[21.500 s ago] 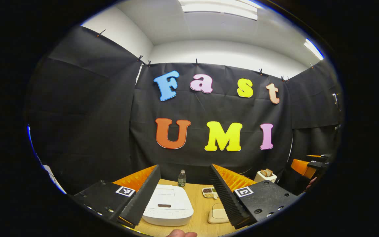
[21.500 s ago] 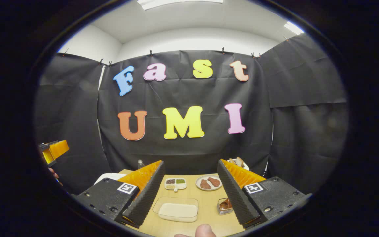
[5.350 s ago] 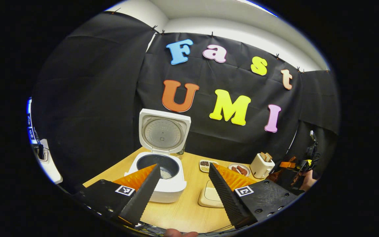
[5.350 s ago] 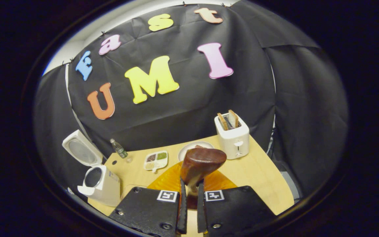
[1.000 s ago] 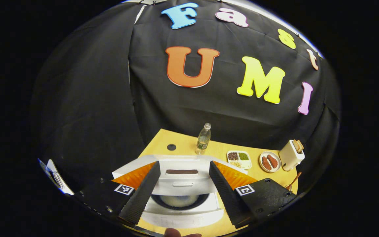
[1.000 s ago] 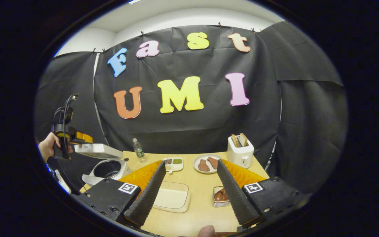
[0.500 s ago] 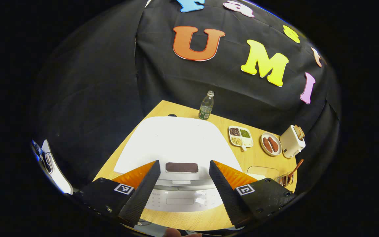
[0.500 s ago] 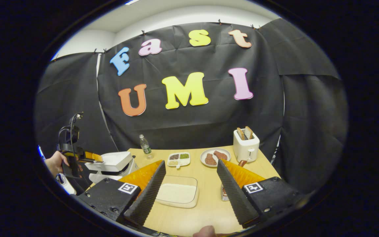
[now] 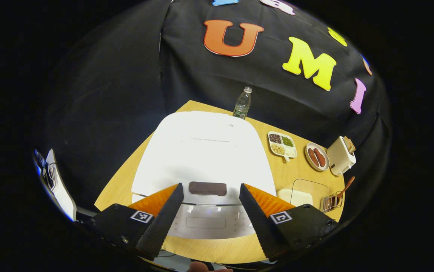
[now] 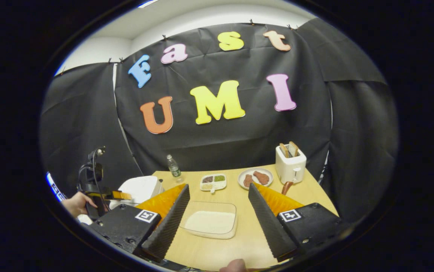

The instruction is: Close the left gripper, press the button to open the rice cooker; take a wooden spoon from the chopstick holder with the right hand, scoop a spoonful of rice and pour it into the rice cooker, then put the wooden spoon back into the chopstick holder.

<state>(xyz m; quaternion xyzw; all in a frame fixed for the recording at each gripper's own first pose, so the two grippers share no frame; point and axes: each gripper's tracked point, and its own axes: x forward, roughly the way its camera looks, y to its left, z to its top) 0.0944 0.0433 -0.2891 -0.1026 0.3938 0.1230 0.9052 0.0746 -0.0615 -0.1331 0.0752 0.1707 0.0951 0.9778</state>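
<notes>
1. Directly below the left gripper (image 9: pixel 209 211), in the left gripper view, sits the white rice cooker (image 9: pixel 202 158) with its lid down flat; the dark handle strip (image 9: pixel 207 188) on the lid's front edge lies between the gripper's two spread, empty fingers.
2. Beside the cooker, toward the table's right edge in that view, the wooden spoon (image 9: pixel 344 187) stands handle-up in the wire chopstick holder (image 9: pixel 330 203), next to the clear rice tray (image 9: pixel 303 193).
3. Over the near side of the table, the right gripper (image 10: pixel 217 215) hangs with its jaws wide apart and nothing between them; the rice tray (image 10: pixel 210 223) lies just ahead of it.
4. Judging by the spoon back in its holder and the lid lying flat, the scoop-and-pour appears done; what remains looks like seating the lid and withdrawing.
5. To finish well, press straight down on the lid's front near the handle strip until it sits flush all round, without skidding toward the control panel (image 9: pixel 205 223).
6. Lift the left gripper straight up, clear of the water bottle (image 9: pixel 242 104) behind the cooker.
7. Keep the right gripper away from the holder, so the spoon isn't knocked.
</notes>
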